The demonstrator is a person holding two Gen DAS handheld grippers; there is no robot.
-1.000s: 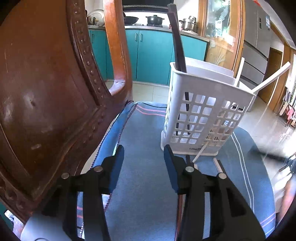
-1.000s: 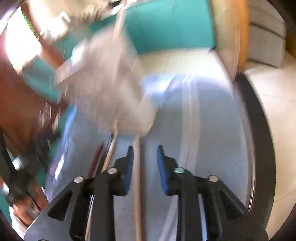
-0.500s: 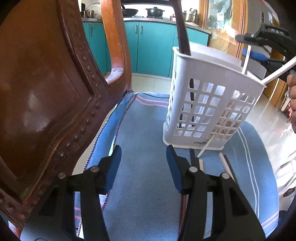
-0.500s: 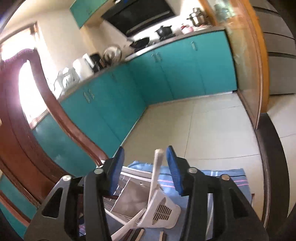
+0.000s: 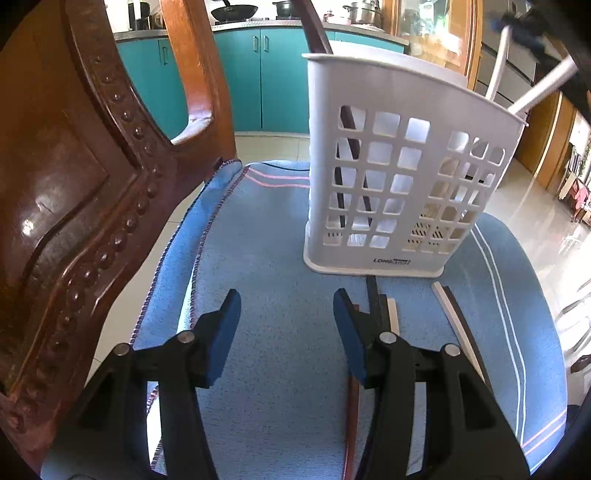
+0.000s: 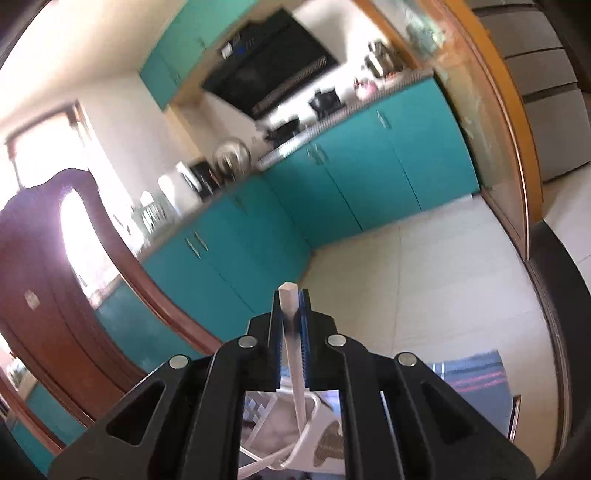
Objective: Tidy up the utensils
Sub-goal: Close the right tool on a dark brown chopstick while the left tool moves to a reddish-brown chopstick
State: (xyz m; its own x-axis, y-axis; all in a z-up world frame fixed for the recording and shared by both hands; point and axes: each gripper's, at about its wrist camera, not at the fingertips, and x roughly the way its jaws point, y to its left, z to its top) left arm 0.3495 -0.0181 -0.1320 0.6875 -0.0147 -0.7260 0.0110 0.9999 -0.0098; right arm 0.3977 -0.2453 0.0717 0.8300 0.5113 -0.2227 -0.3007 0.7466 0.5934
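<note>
A white slotted utensil basket point(image 5: 406, 110) stands on a blue cloth point(image 5: 266, 229). A dark utensil point(image 5: 314, 33) and a white chopstick point(image 5: 543, 86) lean inside it. My left gripper point(image 5: 285, 299) hovers open over the cloth just in front of the basket, with nothing between its fingers. Loose chopsticks point(image 5: 454, 314) lie beside its right finger. My right gripper point(image 6: 290, 306) is shut on a white chopstick point(image 6: 286, 295), held upright above the basket point(image 6: 321, 428). In the left wrist view that gripper point(image 5: 517, 26) and its chopstick point(image 5: 496, 70) show over the basket's far right corner.
A carved wooden chair back point(image 5: 74, 184) rises close on the left. The cloth covers the seat, whose edges drop to a tiled floor point(image 5: 535, 206). Teal kitchen cabinets point(image 6: 351, 184) stand behind.
My right gripper closed on the white chopstick and lifted it from the cloth to above the basket. My left gripper moved nearer the basket and opened slightly wider.
</note>
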